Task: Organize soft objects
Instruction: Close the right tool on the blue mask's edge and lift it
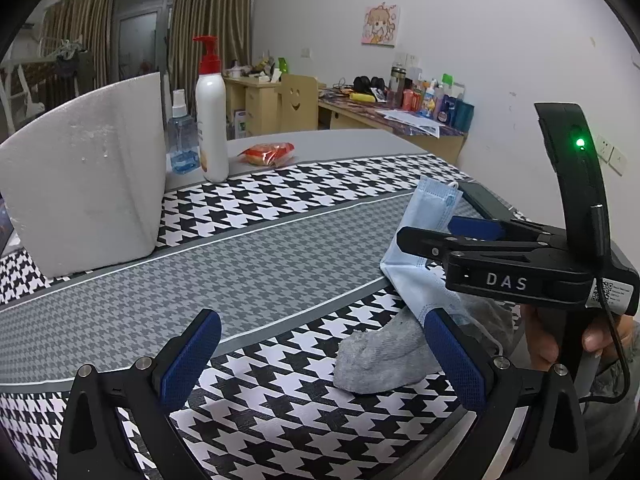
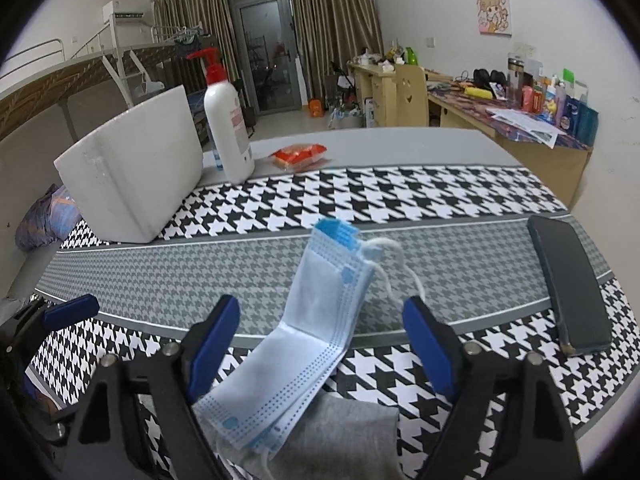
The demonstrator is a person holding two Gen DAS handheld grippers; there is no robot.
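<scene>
A light blue face mask (image 2: pixel 320 320) lies folded on the houndstooth table cloth (image 2: pixel 400 196), partly over a grey sock (image 2: pixel 340 436). My right gripper (image 2: pixel 320 344) is open, its blue pads on either side of the mask just above it. In the left wrist view the mask (image 1: pixel 420 248) and the sock (image 1: pixel 380 356) lie at the right, and the right gripper (image 1: pixel 436 232) hovers over the mask. My left gripper (image 1: pixel 320 356) is open and empty, just left of the sock.
A white foam box (image 1: pixel 88 176) stands at the back left. A white pump bottle (image 1: pixel 212 120), a blue spray bottle (image 1: pixel 182 136) and an orange snack packet (image 1: pixel 268 154) stand behind it. A black phone (image 2: pixel 568 284) lies at the right.
</scene>
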